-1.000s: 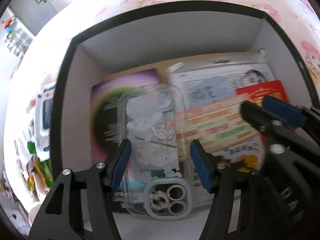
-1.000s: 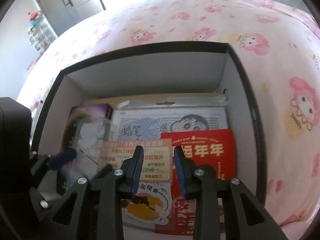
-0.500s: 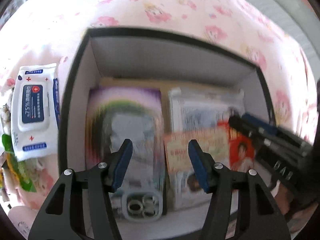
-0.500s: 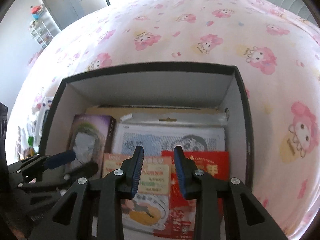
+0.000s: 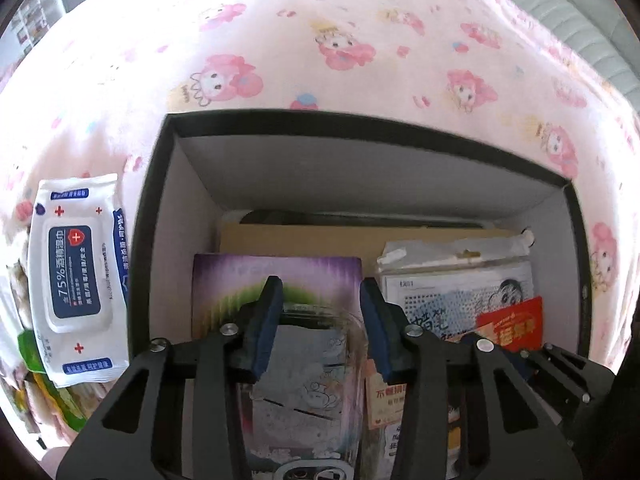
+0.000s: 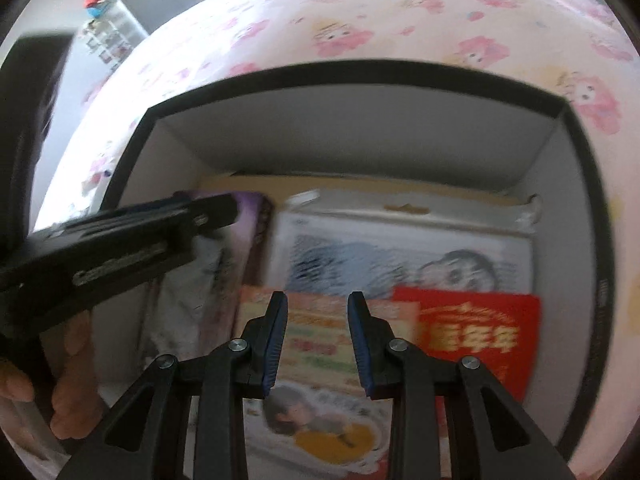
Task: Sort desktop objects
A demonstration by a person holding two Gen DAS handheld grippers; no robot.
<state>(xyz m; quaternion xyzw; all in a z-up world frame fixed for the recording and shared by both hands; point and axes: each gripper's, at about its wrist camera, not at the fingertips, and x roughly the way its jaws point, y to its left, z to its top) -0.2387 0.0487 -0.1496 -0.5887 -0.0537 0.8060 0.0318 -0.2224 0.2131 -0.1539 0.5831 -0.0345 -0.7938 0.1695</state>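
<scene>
A black box with white inner walls (image 5: pixel 192 200) (image 6: pixel 168 160) sits on the pink cartoon bedsheet. Inside lie a purple booklet (image 5: pixel 240 280), a clear phone case (image 5: pixel 312 380) on top of it, a plastic bag with a printed sheet (image 5: pixel 460 292) (image 6: pixel 400 248), a red envelope (image 5: pixel 512 322) (image 6: pixel 472 332) and an orange card (image 6: pixel 316 340). My left gripper (image 5: pixel 320 320) is open and empty above the phone case. My right gripper (image 6: pixel 317 336) is open and empty above the orange card. The left gripper also shows in the right wrist view (image 6: pixel 120 248).
A pack of 75% alcohol wipes (image 5: pixel 76 272) lies on the sheet left of the box, with green and yellow packets (image 5: pixel 36 364) below it. The pink sheet (image 5: pixel 320 40) spreads behind the box. A brown cardboard piece (image 5: pixel 320 240) lies at the box's back.
The left gripper has pulled back and up from the box, and its jaws have narrowed. The phone case stays on the purple booklet. The right gripper has dipped closer over the orange card.
</scene>
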